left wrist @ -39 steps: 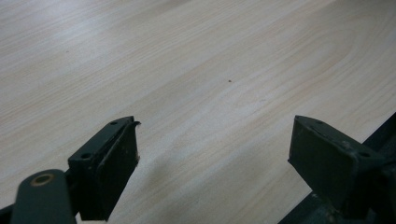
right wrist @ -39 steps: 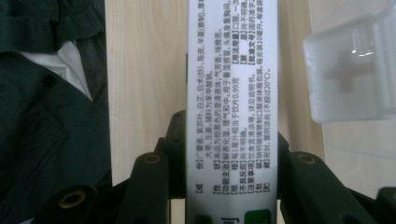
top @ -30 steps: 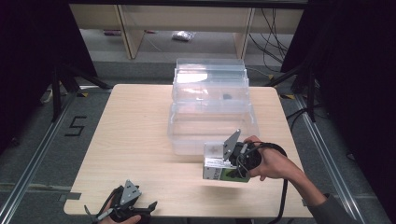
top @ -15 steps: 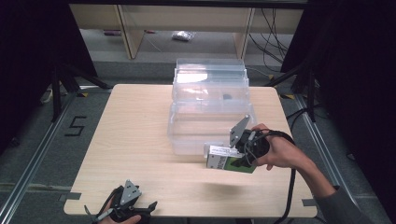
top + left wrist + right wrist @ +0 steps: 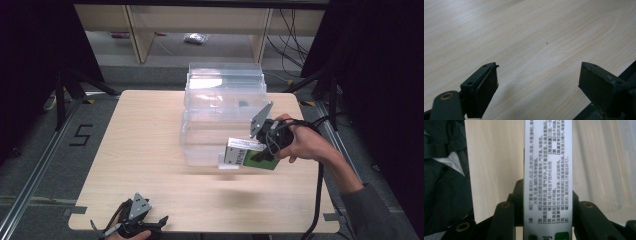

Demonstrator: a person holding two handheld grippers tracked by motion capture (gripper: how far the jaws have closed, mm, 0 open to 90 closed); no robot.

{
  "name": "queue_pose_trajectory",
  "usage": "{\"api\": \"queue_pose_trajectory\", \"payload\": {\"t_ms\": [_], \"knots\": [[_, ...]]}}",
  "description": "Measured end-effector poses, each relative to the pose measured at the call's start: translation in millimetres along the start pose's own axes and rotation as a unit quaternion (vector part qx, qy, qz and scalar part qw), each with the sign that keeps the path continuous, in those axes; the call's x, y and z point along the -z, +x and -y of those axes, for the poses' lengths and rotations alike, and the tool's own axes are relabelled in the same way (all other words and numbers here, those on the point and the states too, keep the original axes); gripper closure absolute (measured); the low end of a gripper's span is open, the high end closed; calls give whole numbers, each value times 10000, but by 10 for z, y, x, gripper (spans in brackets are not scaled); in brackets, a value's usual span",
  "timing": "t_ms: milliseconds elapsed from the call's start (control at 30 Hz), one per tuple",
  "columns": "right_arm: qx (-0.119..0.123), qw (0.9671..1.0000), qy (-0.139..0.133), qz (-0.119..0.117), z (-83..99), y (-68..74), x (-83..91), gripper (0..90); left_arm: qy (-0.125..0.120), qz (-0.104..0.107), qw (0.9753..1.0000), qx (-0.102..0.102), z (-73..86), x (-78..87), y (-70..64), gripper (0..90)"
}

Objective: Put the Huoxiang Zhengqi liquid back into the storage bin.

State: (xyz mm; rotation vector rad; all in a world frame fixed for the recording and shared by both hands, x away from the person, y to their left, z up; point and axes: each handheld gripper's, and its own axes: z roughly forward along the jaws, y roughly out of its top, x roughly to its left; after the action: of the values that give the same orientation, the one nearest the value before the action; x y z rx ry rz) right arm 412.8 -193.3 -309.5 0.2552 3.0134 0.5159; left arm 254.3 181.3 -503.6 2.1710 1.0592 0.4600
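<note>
High view | right gripper [image 5: 252, 156] clamps box [image 5: 245, 154] beside clear bin [image 5: 210, 135] | left gripper [image 5: 150, 225] agape at table [image 5: 140, 150] edge

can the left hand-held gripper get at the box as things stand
Probably not. The left hand-held gripper sits open at the table's near edge, while the box is clamped in the right hand-held gripper, lifted in front of the clear bins far across.
</note>
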Motion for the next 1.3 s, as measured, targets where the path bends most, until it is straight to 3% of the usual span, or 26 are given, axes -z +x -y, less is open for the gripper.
{"api": "queue_pose_trajectory", "payload": {"t_ms": [67,100,133,167,233,300,333,367,400,467,567,667,767,800,933,1033,1100,1133,1167,1233,1300], "knots": [[-33,10000,-11,11,-4,-29,10,648,-23,12,10000,50,3,1,-4,150],[-291,9995,78,29,-7,-69,36,649,-22,19,10000,27,3,1,-2,150],[-270,9996,91,48,-8,-90,42,649,-16,42,10000,2,3,-1,5,150],[-83,10000,41,30,-12,-139,37,649,-16,42,10000,2,3,-1,5,150],[-321,9994,117,64,-6,-157,47,649,-21,17,10000,38,4,0,1,150],[-172,9998,55,56,-4,-222,36,649,2,35,10000,30,3,-1,2,150],[-311,9995,71,60,2,-231,40,649,-161,53,9996,206,7,-22,-23,150],[-310,9995,79,38,3,-247,38,649,-16,47,10000,54,4,-3,-1,150],[-337,9994,76,49,5,-263,34,649,-1,31,10000,34,3,-2,1,150],[-202,9998,48,39,2,-317,23,649,-21,47,10000,58,4,-3,-1,150],[-244,9996,84,70,-2,-343,24,649,-13,46,10000,58,4,-2,1,150],[-267,9996,66,91,-13,-419,28,649,-202,63,9994,262,9,-29,-28,150],[-105,9999,9,91,-20,-483,16,649,-79,48,9999,125,6,-11,-10,150],[-205,9998,14,63,-15,-527,7,649,-217,26,9994,263,10,-30,-34,150],[-197,9998,70,75,-3,-599,-27,649,-161,28,9997,208,11,-26,-28,150],[-38,10000,3,70,7,-687,-67,649,-148,53,9997,208,11,-25,-23,150],[-96,9999,60,65,11,-727,-81,649,-140,55,9997,194,10,-24,-22,150],[23,10000,10,68,12,-765,-97,649,-142,56,9997,196,11,-24,-22,150],[-132,9999,20,90,19,-764,-105,649,-139,54,9997,196,11,-23,-22,150],[-23,10000,-39,70,22,-801,-123,649,-151,63,9997,198,11,-24,-21,150],[-220,9997,30,95,31,-831,-148,649,-141,61,9997,194,11,-23,-23,150]]}}
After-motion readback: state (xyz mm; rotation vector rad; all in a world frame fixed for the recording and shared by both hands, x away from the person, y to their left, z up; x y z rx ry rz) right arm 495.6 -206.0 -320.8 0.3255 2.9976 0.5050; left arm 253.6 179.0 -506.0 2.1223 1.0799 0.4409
